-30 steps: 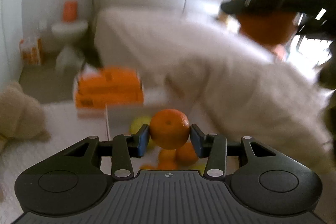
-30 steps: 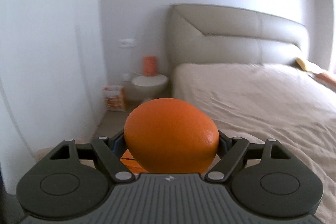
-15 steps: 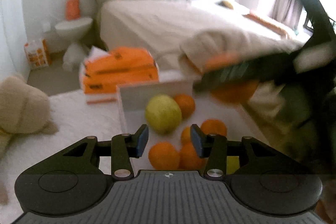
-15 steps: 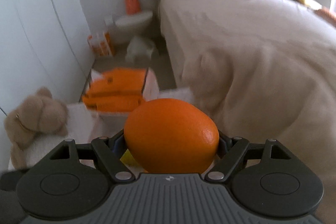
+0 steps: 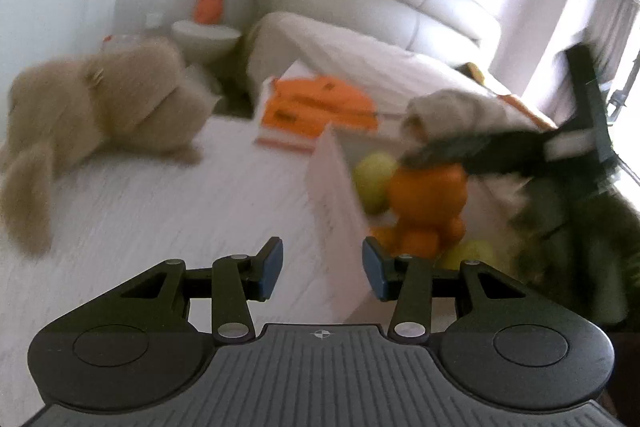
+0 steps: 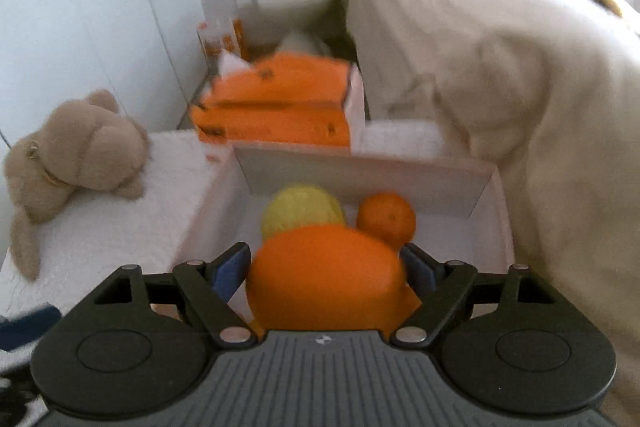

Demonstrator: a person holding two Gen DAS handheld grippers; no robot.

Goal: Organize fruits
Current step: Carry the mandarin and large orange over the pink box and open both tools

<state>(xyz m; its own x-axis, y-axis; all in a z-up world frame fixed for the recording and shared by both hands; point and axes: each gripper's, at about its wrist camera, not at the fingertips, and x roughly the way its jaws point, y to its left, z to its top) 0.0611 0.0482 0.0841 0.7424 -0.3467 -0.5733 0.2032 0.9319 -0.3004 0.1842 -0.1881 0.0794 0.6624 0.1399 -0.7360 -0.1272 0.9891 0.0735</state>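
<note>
left gripper (image 5: pixel 322 269): empty, jaws apart, nothing between the blue pads; it hangs over the near left wall of the box (image 5: pixel 336 187)
right gripper (image 6: pixel 326 267): clenched on a big orange (image 6: pixel 326 281), low over the box (image 6: pixel 496 211), inside its near edge
box contents: a yellow-green fruit (image 6: pixel 302 211) and a small orange (image 6: pixel 386 217) by the far wall; more oranges (image 5: pixel 420 237) heaped below the held one (left view, blurred)
carrier: white fluffy cover (image 5: pixel 160 195) under the box
far-left corner of the cover: plush toy (image 6: pixel 76 155)
behind the box: orange packs (image 6: pixel 276 107)
</note>
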